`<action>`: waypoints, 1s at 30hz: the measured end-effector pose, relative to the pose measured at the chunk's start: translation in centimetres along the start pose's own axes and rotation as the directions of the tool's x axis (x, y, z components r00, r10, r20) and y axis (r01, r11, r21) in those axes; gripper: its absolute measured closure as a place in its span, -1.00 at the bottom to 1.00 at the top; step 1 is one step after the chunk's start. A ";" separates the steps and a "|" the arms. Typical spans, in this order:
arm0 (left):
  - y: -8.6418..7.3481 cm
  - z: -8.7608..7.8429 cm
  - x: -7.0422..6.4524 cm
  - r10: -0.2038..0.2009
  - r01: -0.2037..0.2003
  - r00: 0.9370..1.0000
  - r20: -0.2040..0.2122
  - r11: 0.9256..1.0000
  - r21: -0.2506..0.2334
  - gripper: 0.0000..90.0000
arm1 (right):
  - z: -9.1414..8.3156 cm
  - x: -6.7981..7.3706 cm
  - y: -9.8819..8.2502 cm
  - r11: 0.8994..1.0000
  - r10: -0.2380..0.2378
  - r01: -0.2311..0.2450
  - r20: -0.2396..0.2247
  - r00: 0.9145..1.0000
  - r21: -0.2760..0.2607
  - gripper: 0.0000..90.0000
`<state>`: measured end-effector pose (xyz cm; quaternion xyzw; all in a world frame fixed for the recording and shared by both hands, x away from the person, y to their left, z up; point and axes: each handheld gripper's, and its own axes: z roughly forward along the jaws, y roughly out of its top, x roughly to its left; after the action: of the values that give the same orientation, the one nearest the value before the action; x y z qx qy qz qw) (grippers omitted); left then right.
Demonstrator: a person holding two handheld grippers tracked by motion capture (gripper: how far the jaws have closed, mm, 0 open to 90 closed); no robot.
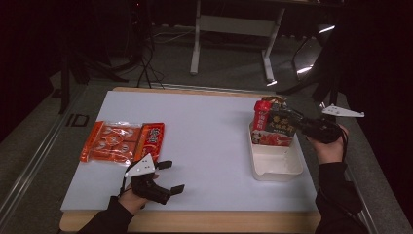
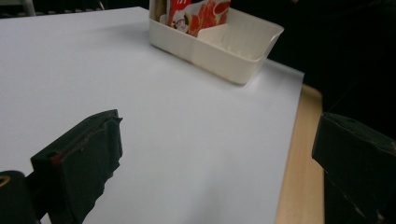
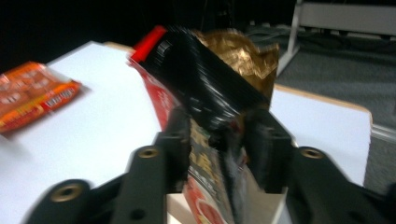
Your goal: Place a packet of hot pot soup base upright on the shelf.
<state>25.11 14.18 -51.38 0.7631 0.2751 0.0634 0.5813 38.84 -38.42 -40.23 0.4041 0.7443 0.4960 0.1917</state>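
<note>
A black, red and gold foil snack packet (image 1: 273, 127) is standing upright in the far end of a white rectangular plastic tray (image 1: 275, 166), which is sitting on the right part of a white board (image 1: 204, 141) covering the wooden table (image 1: 195, 222). In the right gripper view the packet (image 3: 210, 98) is sitting between the two black jaws, its gold crimped top poking up above them; that view is blurred, and I cannot tell whether the pads are pressing the foil or standing just clear of it. The right gripper (image 1: 298, 123) is reaching in over the right side of the tray, the person's hand wrapping around its body, and a grey three-cornered plate (image 1: 343, 112) is sticking out beside it.

Well apart, near the board's left edge, a flat orange and red snack pack with a clear window (image 1: 122, 142) is lying face up; it is also showing at the left of the right gripper view (image 3: 32, 95). Just in front of it, the left gripper (image 1: 171, 176) is hovering low over the board with its jaws spread wide and nothing between them, as the left gripper view makes plain, with the tray (image 2: 219, 49) lying far ahead.
</note>
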 end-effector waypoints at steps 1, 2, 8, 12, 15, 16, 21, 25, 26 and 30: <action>0.0 0.0 0.0 0.015 -0.015 1.000 0.004 1.000 -0.019 -0.95 | -0.2 0.2 0.2 1.000 0.000 0.000 0.002 1.000 -0.009 0.26; 0.0 -0.1 0.0 0.010 -0.010 1.000 0.012 1.000 -0.026 -0.95 | -0.5 0.4 0.4 1.000 0.000 0.000 -0.001 1.000 -0.022 0.24; 0.2 -0.2 -0.1 -0.005 0.006 1.000 0.027 0.999 -0.041 -0.95 | -2.0 2.1 2.3 0.995 -0.034 0.034 -0.002 0.999 -0.099 0.02; 0.3 -0.2 -0.1 -0.025 0.025 1.000 0.003 1.000 0.000 -0.95 | -2.5 3.4 3.1 0.991 -0.064 0.064 0.005 0.998 -0.118 -0.16; 0.4 -0.2 0.1 -0.031 0.032 0.999 -0.023 0.999 0.043 -0.95 | -2.8 4.4 3.3 0.989 -0.061 0.056 -0.034 0.998 -0.139 -0.40; 0.4 -0.3 0.1 -0.026 0.028 0.999 -0.028 0.998 0.048 -0.95 | -2.9 4.8 3.4 0.988 -0.056 0.050 -0.036 0.998 -0.149 -0.47; 0.6 -0.6 0.0 -0.019 0.019 1.000 0.000 0.998 0.055 -0.86 | -3.2 6.9 3.7 0.981 -0.081 0.067 -0.067 0.994 -0.184 -0.73; 0.8 -0.8 0.0 -0.022 0.021 1.000 0.014 0.998 0.057 -0.86 | -3.3 8.2 3.3 0.977 -0.074 0.053 -0.098 0.992 -0.205 -0.75; 0.8 -0.8 0.0 -0.022 0.021 1.000 0.011 0.998 0.060 -0.84 | -3.3 8.5 3.1 0.978 -0.073 0.049 -0.113 0.991 -0.205 -0.73; 1.0 -1.1 0.0 -0.014 0.013 1.000 0.009 0.998 0.062 -0.77 | -3.1 9.4 2.3 0.981 -0.085 0.060 -0.131 0.988 -0.183 -0.68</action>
<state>25.02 14.96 -50.12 0.7792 0.2794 0.0475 0.5591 32.01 -32.42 -35.75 0.3226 0.7226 0.5802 0.1931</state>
